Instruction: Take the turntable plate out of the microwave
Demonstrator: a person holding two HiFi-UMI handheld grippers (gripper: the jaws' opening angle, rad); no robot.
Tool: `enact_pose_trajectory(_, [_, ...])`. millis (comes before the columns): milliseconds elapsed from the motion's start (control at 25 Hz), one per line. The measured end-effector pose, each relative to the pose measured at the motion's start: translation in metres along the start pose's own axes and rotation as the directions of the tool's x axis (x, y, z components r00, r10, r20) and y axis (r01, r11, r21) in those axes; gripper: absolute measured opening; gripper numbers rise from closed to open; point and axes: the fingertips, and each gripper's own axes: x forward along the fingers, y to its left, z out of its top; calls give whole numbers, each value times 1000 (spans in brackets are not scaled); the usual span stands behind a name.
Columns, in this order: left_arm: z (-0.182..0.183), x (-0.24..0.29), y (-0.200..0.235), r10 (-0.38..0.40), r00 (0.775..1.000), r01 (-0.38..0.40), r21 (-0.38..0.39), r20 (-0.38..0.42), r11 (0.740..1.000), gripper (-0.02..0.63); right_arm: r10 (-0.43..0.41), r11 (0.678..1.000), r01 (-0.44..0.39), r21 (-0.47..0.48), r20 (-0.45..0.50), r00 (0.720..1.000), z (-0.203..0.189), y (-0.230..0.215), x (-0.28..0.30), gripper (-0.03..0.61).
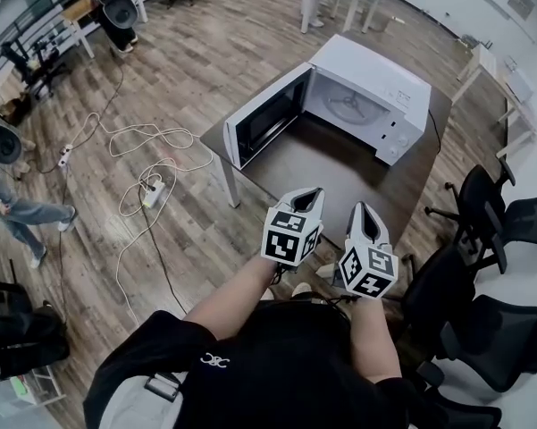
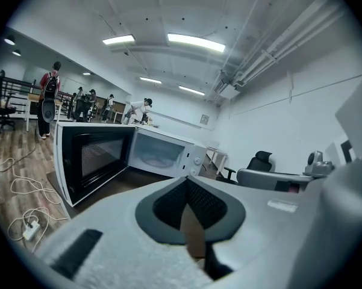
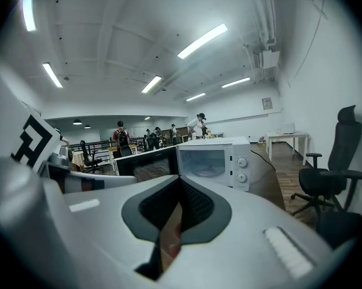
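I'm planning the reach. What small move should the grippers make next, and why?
Probably advance the right gripper toward the microwave: its door stands open, the turntable plate lies inside, and this gripper, like the left gripper, is shut, empty and well short.

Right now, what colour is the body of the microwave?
The microwave is white, with a black window in its open door. The head view shows it best.

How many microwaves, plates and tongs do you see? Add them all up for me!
Microwave: 1
Turntable plate, inside the microwave: 1
Tongs: 2 (left tongs, right tongs)
Total: 4
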Motion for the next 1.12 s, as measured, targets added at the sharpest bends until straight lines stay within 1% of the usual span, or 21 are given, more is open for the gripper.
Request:
enact_pose_trajectory(80, [0, 5, 4, 2, 1000, -2, -7, 1, 1000, 9, -6, 1000, 6, -20, 1, 1000, 1, -1, 5, 9])
enact_pose_trajectory(200, [-1, 14, 10, 17, 1000, -17, 10, -1, 1000, 9, -10, 998, 10, -54, 8, 1000, 1, -3, 14, 9])
enact_pose_trajectory(400, [7, 34, 16, 25, 1000, -25, 42, -1, 999, 9, 1, 1000, 0, -28, 15, 1000, 6, -11, 36, 9])
enact_pose_trajectory(560, [16, 60, 22, 33, 999, -33, 64, 2, 997, 9, 9, 1000, -9, -19, 19, 1000, 11, -25, 60, 9])
enact_pose_trajectory(760, [25, 101, 29, 32, 999, -32, 70, 2, 997, 9, 15, 1000, -15, -7, 8, 1000, 18, -48, 89, 9])
enact_pose_trajectory(960, [31, 142, 45, 76, 997, -76, 87, 5, 993, 9, 11, 1000, -11, -4, -12, 1000, 19, -73, 113, 9])
enact_pose_trajectory(1040, [29, 158, 50, 73, 997, -72, 78, -6, 994, 9, 6, 1000, -6, 0, -25, 1000, 18, -83, 120, 9])
enact_pose_trajectory(1120, [25, 176, 55, 64, 998, -63, 43, -21, 997, 9, 2, 1000, -1, 6, -39, 999, 15, -93, 126, 9])
